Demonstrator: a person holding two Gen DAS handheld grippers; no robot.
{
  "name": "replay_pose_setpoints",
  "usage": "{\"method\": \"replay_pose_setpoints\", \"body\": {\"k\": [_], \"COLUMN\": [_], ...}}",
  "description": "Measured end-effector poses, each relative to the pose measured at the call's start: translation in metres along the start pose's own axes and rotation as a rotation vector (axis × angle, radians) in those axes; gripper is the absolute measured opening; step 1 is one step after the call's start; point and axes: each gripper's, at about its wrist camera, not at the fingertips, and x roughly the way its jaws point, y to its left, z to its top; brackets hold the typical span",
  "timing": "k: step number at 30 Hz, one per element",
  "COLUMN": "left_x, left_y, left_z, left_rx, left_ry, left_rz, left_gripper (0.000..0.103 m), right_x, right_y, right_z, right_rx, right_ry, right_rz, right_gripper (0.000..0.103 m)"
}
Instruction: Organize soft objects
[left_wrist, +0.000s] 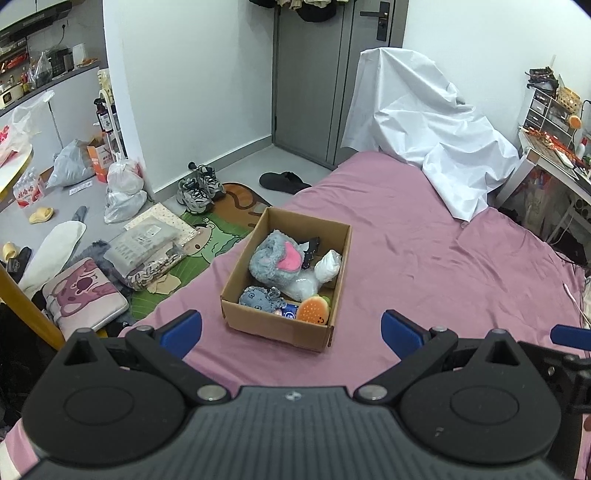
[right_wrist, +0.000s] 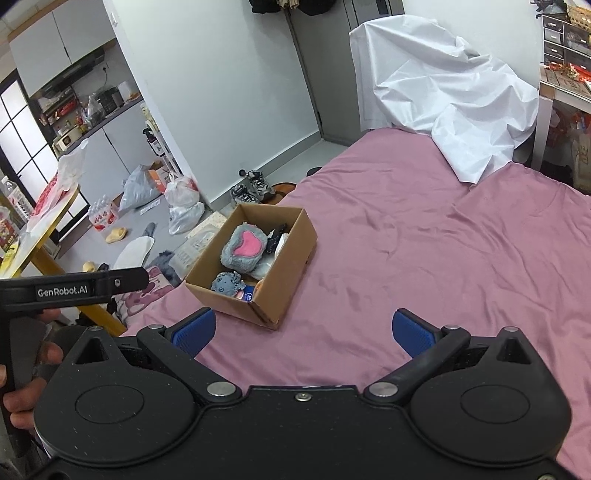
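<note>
Both sets of jaws are spread wide and hold nothing. The left gripper (left_wrist: 291, 332) hangs over the near part of the bed (left_wrist: 424, 258), its blue fingers (left_wrist: 183, 332) either side of the near end of the cardboard box (left_wrist: 273, 325). The right gripper (right_wrist: 303, 332) hovers just beside it over bare pink sheet, with the box ahead and to its left.

The soft things lie inside the box, which sits on the bed close to its left edge. A big grey plush with a pink patch (left_wrist: 275, 260) fills the middle, a small grey plush (left_wrist: 258, 297) lies in the near corner, an orange burger toy (left_wrist: 314, 310) sits against the near wall, and a white bagged item (left_wrist: 325, 267) lies beside the far right wall.

These all look light and squashy, so they should give under the pads rather than slip. A pinch across the thick middle of each plush seems safest. The bagged item's plastic looks slick, so grip its bunched end
</note>
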Motion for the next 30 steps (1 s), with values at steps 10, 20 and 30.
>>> {"method": "replay_pose_setpoints", "body": {"k": [10,20,30], "left_x": [-0.0025,-0.0034,-0.0061], "left_y": [0.0026,0.0002,-0.0053], "left_z": [-0.0035,-0.0046,-0.0100], "left_rx": [0.008,0.013,0.015], "left_ry": [0.007,0.006,0.005], "left_rz": [-0.003,-0.009,-0.025], "left_gripper": [0.102,0.102,0.102], "right_x": [-0.0002,-0.0024,-0.0073], "right_y": [0.0050,0.0038,0.0056], "right_z": [-0.0004,-0.0021,-0.0044], "right_rx": [0.011,0.023,0.015], "right_ry": [-0.007,-0.012,-0.019], "right_rz": [-0.029,-0.034,-0.039], "right_gripper": [0.103,0.103,0.103]}}
